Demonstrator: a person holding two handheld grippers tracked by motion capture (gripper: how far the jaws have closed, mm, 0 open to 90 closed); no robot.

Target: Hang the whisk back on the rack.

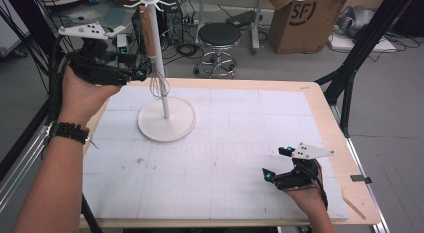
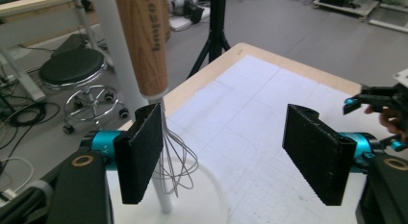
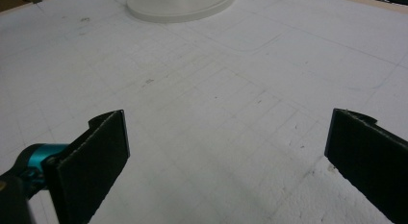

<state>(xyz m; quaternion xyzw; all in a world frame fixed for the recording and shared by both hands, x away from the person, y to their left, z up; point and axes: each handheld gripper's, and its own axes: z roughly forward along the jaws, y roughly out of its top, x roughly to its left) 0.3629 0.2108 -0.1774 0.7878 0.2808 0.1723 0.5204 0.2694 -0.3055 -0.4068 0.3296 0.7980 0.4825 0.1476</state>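
A whisk with a wooden handle (image 1: 146,35) and wire loops (image 1: 160,85) hangs upright from a white rack with a round base (image 1: 166,124) at the table's back left. My left gripper (image 1: 142,73) is raised just left of the wires. In the left gripper view the whisk (image 2: 144,46) hangs close beyond the left pad (image 2: 139,156), and the left gripper (image 2: 226,154) stands open with nothing pressed between its pads. My right gripper (image 1: 276,163) rests low over the white mat at the front right. The right gripper (image 3: 226,161) is open, with bare mat (image 3: 216,80) between the jaws.
The gridded white mat (image 1: 225,143) covers the wooden table (image 1: 327,123). Behind the table stand a black stool (image 1: 219,35), a cardboard box (image 1: 305,20) and cables on the floor. Black tripod legs (image 1: 350,78) rise at the right edge.
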